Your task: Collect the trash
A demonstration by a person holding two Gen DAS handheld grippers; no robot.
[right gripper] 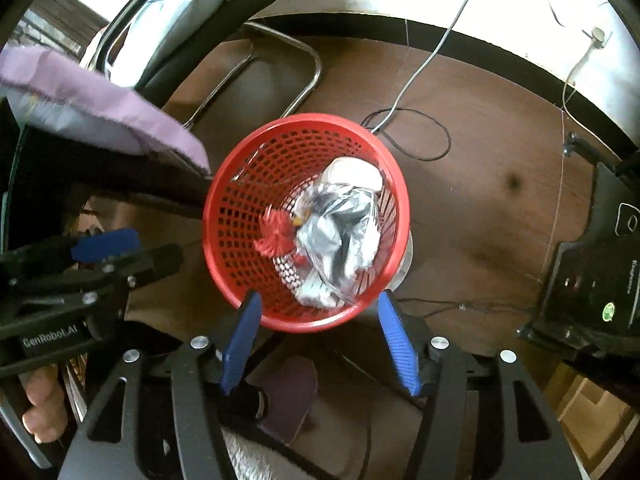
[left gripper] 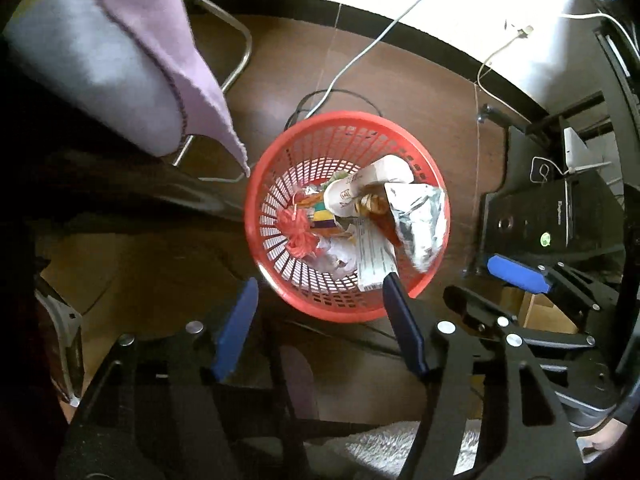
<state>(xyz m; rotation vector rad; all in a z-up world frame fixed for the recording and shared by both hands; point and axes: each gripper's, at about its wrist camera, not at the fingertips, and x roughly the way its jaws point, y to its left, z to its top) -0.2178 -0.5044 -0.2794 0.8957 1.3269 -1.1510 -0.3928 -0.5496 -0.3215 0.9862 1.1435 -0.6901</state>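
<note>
- Covering the room is a dark brown floor [left gripper: 420,92] that meets a pale wall along a black skirting strip at the top of both views.
- A red basket [left gripper: 288,184] of slotted plastic stands on that floor, seen from above in both wrist views.
- Trash lies inside it: a crumpled silver foil wrapper [left gripper: 420,220], a white paper cup [left gripper: 348,196], a printed paper slip [left gripper: 374,256], coloured wrappers and a red frilly scrap [left gripper: 296,232].
- A white cable [left gripper: 360,52] runs from the wall down to the floor beside the basket, and a thin black cable [right gripper: 420,136] loops just behind the rim.
- To the left stands a chair with a chrome tube frame [right gripper: 304,80], and a lilac cloth [left gripper: 160,40] hangs over it with one corner dipping near the basket's rim.
- A black computer tower [left gripper: 552,216] sits on the floor at the right.
- The left tongs [left gripper: 320,296] point straight down above the basket's near edge, blue pads spread wide with nothing between them.
- The right tongs [right gripper: 316,308] tilt steeply downward over the near rim, also spread wide and empty.
- In the right wrist view the left tool shows at the left edge, with fingers [right gripper: 44,408] of a hand wrapped around its grip.
</note>
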